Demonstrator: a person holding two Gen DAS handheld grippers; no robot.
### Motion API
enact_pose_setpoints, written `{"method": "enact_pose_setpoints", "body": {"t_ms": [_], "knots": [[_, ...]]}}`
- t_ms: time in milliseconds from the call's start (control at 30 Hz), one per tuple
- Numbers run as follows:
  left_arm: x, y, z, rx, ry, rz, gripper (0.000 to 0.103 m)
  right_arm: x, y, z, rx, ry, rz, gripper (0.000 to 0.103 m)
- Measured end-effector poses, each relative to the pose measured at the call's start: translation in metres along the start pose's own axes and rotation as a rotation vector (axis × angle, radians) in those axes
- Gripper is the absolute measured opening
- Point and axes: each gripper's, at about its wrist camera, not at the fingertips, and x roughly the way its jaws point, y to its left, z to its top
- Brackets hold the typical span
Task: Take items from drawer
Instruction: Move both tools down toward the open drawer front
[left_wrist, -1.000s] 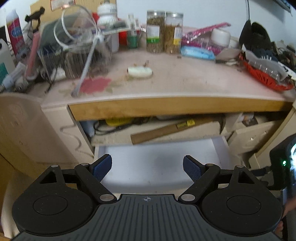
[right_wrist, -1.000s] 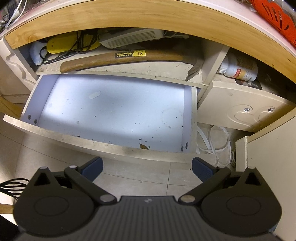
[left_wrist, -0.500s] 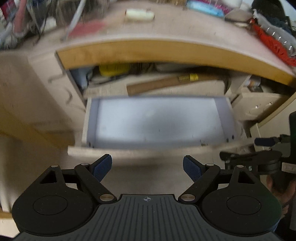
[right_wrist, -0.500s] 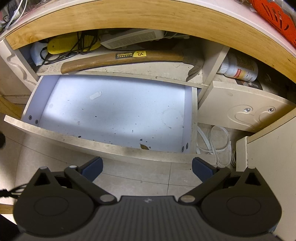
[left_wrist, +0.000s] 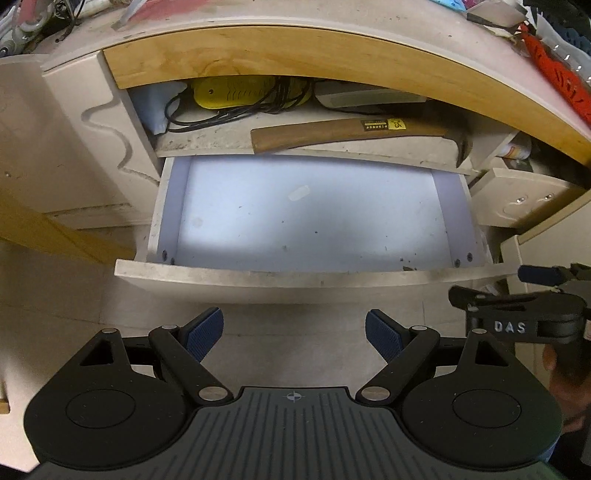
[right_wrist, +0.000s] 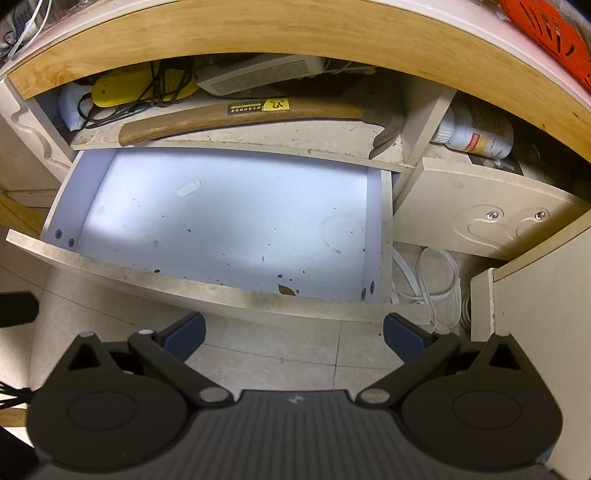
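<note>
**Open drawer ahead of both grippers, almost bare**

The drawer (left_wrist: 310, 218) is pulled out below the bench edge (left_wrist: 295, 55), and it is seen ahead of and beyond both grippers. The left gripper (left_wrist: 294, 334) is held short of the drawer front, roughly centred on it, with its jaws spread wide and nothing between them. The right gripper (right_wrist: 293, 338) is likewise held short of the front, nearer the drawer's right end, jaws apart and empty.

Inside the drawer only specks, a small pale strip (right_wrist: 188, 188) towards the back and a brown leaf scrap (right_wrist: 287, 290) against the front wall are seen; no larger item can be made out. The leaf scrap lies closest to the right gripper, just behind the front wall.

On the shelf just behind and above the drawer a hammer (right_wrist: 240, 116) is laid with its long axis running left to right, parallel to the drawer front, handle to the left. A grasp there is judged to need jaws closing across the handle, front to back.
</note>
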Motion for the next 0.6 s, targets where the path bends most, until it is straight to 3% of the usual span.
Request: {"method": "enact_pose_setpoints", "body": {"t_ms": [333,600], "knots": [[0.038,0.005,-0.001,-0.014,0.013,0.009,0.085,0.008,0.0,-0.004,0.008,0.016,-0.006,0.103],[0.069,0.0,-0.007,0.048,0.026,0.032,0.085,0.027,0.01,-0.012,0.001,0.045,-0.001,0.103]]}}
